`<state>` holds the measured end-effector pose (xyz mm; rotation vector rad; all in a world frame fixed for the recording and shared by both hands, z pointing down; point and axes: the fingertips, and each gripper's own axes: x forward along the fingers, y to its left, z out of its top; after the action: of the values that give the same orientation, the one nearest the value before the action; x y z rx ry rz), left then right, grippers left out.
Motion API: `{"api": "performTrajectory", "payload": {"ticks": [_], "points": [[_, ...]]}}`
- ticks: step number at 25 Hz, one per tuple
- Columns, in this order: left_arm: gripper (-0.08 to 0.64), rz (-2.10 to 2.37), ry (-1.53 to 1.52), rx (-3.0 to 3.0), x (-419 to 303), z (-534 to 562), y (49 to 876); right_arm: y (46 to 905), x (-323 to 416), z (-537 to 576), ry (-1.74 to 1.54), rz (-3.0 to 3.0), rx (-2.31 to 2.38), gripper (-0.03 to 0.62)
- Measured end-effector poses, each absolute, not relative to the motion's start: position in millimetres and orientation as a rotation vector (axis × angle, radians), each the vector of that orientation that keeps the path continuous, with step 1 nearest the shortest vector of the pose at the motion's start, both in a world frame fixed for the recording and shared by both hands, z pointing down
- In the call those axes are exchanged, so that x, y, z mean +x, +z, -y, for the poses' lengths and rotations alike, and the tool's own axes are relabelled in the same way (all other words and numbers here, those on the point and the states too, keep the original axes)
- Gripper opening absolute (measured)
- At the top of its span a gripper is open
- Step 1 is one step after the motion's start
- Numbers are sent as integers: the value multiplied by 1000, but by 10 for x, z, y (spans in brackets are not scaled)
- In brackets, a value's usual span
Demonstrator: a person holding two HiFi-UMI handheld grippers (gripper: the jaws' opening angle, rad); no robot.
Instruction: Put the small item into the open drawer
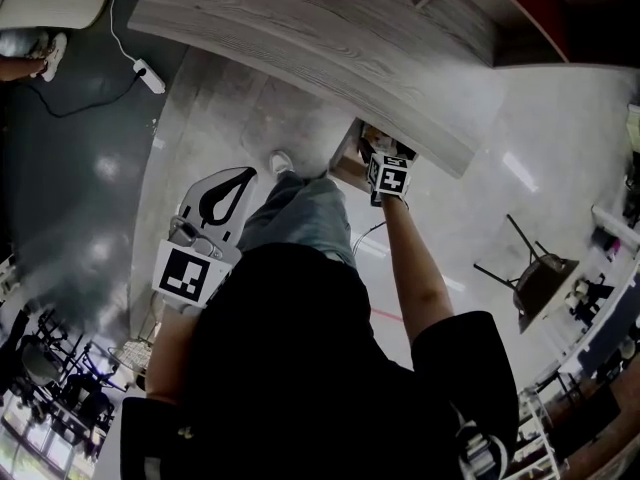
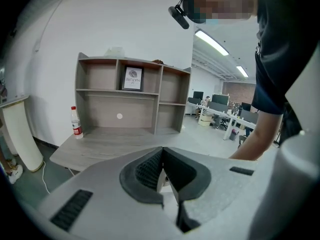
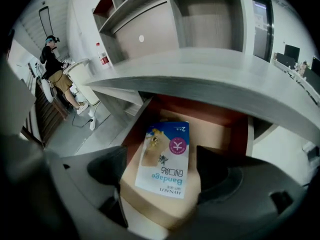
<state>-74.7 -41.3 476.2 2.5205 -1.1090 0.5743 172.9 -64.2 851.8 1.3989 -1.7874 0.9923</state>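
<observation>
A white-and-blue bandage box (image 3: 165, 159) lies flat on the bottom of the open drawer (image 3: 200, 111) under the desktop. My right gripper (image 3: 162, 173) hangs over it with its jaws wide apart, one on each side of the box, and neither touches it. In the head view the right gripper (image 1: 388, 173) reaches into the drawer (image 1: 350, 158) at the desk's edge; the box is hidden there. My left gripper (image 1: 235, 183) is held low by the person's hip, away from the drawer. Its jaws are shut with nothing between them (image 2: 162, 171).
The grey wooden desk (image 1: 300, 38) carries a shelf unit (image 2: 132, 96) and a water bottle (image 2: 76, 123). A power strip (image 1: 150, 76) with its cable lies on the floor at left. A chair (image 1: 535, 273) stands at right. Another person (image 3: 55, 69) stands far off.
</observation>
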Motion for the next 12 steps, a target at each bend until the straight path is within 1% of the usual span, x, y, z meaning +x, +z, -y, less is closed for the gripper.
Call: {"api": "performTrajectory", "payload": {"ticks": [9, 10, 11, 12], "points": [[2, 1123, 460, 2570, -574, 534, 4529, 7899, 1523, 543, 1032, 1886, 1336, 428], [2, 1125, 446, 2575, -556, 545, 4497, 7778, 1484, 543, 1035, 1901, 1326, 421], [2, 1125, 432, 2580, -537, 557, 4463, 7646, 1449, 550, 1029, 1917, 1319, 397], [2, 1127, 420, 2587, -519, 571, 4430, 7515, 1423, 563, 1013, 1934, 1318, 353]]}}
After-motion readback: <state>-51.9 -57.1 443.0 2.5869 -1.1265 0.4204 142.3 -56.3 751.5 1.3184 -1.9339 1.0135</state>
